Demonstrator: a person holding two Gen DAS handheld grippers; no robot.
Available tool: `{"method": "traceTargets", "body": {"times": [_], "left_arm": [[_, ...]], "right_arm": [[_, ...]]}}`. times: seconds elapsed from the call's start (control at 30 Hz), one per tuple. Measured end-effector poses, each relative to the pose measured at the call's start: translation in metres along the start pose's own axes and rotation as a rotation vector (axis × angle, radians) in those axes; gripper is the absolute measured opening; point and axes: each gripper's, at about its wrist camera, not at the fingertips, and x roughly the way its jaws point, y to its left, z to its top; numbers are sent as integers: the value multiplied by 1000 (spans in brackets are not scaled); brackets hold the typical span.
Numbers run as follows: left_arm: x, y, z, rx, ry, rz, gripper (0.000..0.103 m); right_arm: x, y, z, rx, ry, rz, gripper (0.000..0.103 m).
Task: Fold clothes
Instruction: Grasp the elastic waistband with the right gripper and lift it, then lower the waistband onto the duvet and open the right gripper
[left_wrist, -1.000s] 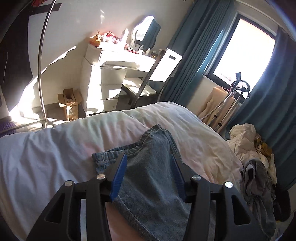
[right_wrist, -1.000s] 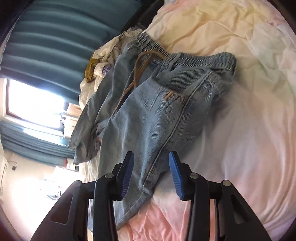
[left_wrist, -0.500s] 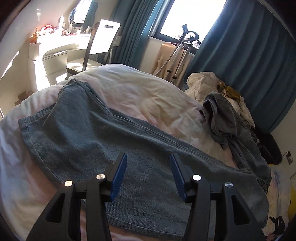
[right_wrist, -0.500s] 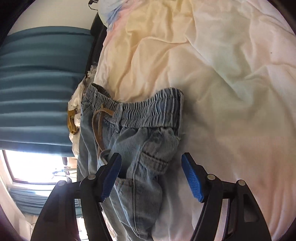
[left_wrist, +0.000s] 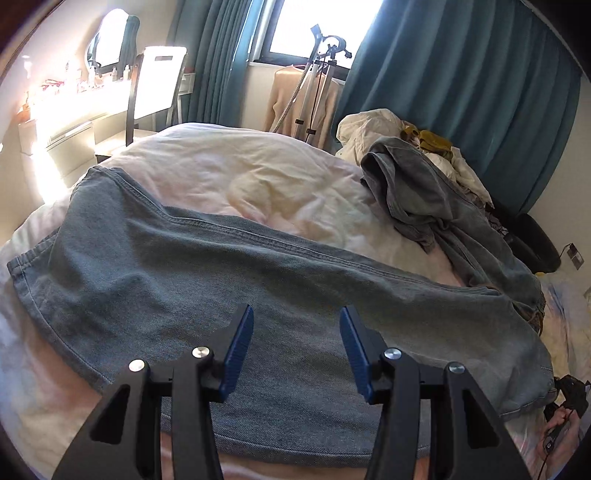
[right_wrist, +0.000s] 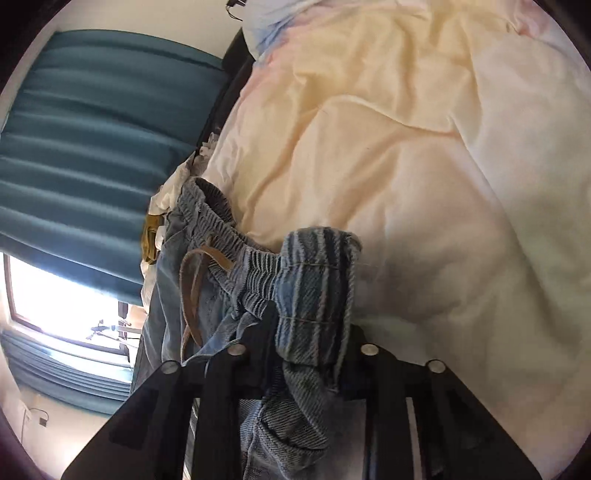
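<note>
A pair of light-blue jeans (left_wrist: 229, 280) lies stretched across the pale duvet (left_wrist: 258, 177), one leg running left to right. My left gripper (left_wrist: 296, 332) is open and empty, hovering just above the middle of that leg. In the right wrist view my right gripper (right_wrist: 314, 332) is shut on the jeans' elastic waistband (right_wrist: 314, 280), which bunches up between the fingers. A brown drawstring (right_wrist: 192, 288) hangs from the waistband to the left. The right pads are hidden by the denim.
A heap of other clothes (left_wrist: 406, 166) lies at the bed's far right, next to teal curtains (left_wrist: 461, 74). A garment steamer stand (left_wrist: 317, 74) and a chair (left_wrist: 155, 81) by a desk stand beyond the bed. The duvet (right_wrist: 424, 147) spreads wide to the right of the waistband.
My right gripper moved onto the waistband and shut on it; it was open before. My left gripper swung over the leg and stays open.
</note>
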Motion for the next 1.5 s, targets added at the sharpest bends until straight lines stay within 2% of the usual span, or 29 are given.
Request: {"method": "traceTargets", "body": {"times": [0.13,0.23,0.43,0.53,0.6,0.73,0.8,0.9,0.97,1.07,1.2,1.27,1.37,1.5], "left_arm": [[8,-14,-6,53,16,4,50],[11,-21,-10,75,26,2,50],[13,-28,-14,109,37,-2,50],[16,-30,-15,126,46,20,50],[19,-31,-16,139,59,39,50],[23,-30,-16,131,82,38,50],[23,-31,-16,132,84,37,50],[24,-33,-16,134,88,27,50],[23,-36,-16,142,88,22,50],[23,-39,-17,156,86,13,50],[23,-41,-17,161,81,-1,50],[24,-40,-16,156,78,-4,50],[30,-38,-14,141,91,-24,50],[46,-34,-10,116,123,-23,50]], "right_arm": [[-18,31,1,-109,-80,28,15],[-39,62,-6,-245,-179,6,14],[-14,29,0,-258,-144,-128,14],[-1,12,3,-263,-124,-196,14],[13,-7,1,-226,-67,-222,14],[11,13,-8,-338,-93,-288,16],[10,19,-14,-379,-86,-320,23],[-1,23,-14,-358,-74,-332,31],[-15,29,-18,-361,-97,-354,36],[-36,39,-24,-366,-132,-387,37],[-68,75,-44,-475,-201,-357,37],[-77,96,-63,-532,-188,-308,37],[-77,123,-104,-585,-97,-207,37],[-59,139,-182,-635,60,-70,37]]}}
